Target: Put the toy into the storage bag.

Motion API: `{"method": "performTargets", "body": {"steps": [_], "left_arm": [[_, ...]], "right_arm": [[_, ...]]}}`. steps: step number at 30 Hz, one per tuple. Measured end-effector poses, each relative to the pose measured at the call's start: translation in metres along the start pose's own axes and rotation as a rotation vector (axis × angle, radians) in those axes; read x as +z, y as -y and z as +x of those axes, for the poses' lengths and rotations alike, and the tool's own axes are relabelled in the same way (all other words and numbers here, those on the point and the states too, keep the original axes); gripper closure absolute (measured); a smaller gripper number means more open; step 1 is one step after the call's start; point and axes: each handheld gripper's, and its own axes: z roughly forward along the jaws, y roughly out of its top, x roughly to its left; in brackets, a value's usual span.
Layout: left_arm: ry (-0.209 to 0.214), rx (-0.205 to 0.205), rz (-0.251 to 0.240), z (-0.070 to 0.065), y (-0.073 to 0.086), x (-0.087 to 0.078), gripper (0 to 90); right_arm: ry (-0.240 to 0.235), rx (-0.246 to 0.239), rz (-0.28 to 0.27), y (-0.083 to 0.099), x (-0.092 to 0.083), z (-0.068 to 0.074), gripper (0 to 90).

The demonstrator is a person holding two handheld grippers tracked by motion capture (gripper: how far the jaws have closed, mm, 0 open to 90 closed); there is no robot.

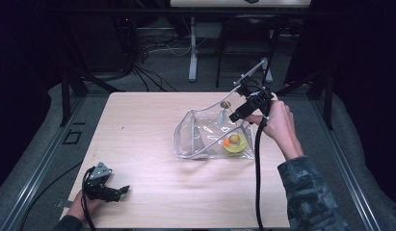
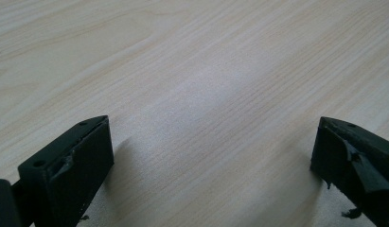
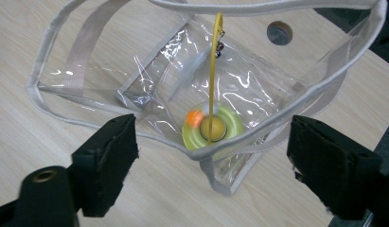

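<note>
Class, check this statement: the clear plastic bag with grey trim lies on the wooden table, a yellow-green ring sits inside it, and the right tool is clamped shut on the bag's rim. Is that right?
Not quite. The right tool stands open above the clear plastic bag with grey trim, gripping nothing, as the right gripper view shows. The bag does lie on the wooden table, with the yellow-green ring inside.

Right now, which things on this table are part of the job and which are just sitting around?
Part of the job:
- clear bag, lying on the table with its mouth open
- yellow-green ring toy inside it
- right hand-held gripper, jaws open above the bag's rim

Just there:
- left hand-held gripper, open, idle at the table's near left
- wooden table
</note>
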Motion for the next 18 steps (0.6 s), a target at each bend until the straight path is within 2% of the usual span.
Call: {"method": "performTargets", "body": {"steps": [5, 13, 18], "left_arm": [[-0.001, 0.006, 0.003, 0.0, 0.0, 0.0, 0.0], [0.0, 0.003, 0.002, 0.0, 0.0, 0.0, 0.0], [-0.001, 0.003, 0.002, 0.0, 0.0, 0.0, 0.0]], "right_arm": [[0.003, -0.002, -0.032, 0.013, -0.011, 0.0, 7.9], [0.01, 0.0, -0.061, 0.03, -0.02, -0.001, 0.0], [0.016, 0.006, -0.075, 0.046, -0.021, -0.003, 0.0]]}}
